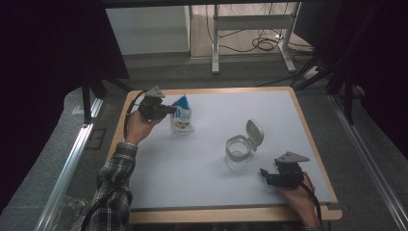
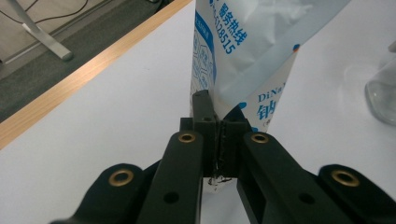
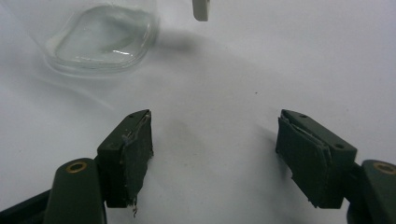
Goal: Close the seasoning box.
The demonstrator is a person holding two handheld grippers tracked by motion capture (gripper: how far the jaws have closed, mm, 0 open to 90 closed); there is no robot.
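White tabletop [image 1: 202, 159], left gripper [image 1: 169, 110] jaws pinching pouch [image 1: 182, 115], right gripper [image 1: 266, 175] low, jaws spread

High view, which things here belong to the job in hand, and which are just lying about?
In the job:
- pouch, pinched by the left gripper
- clear jar, lid flipped open
- right gripper, open beside the jar

Lying about:
- cables on the floor
- desk frame behind the table
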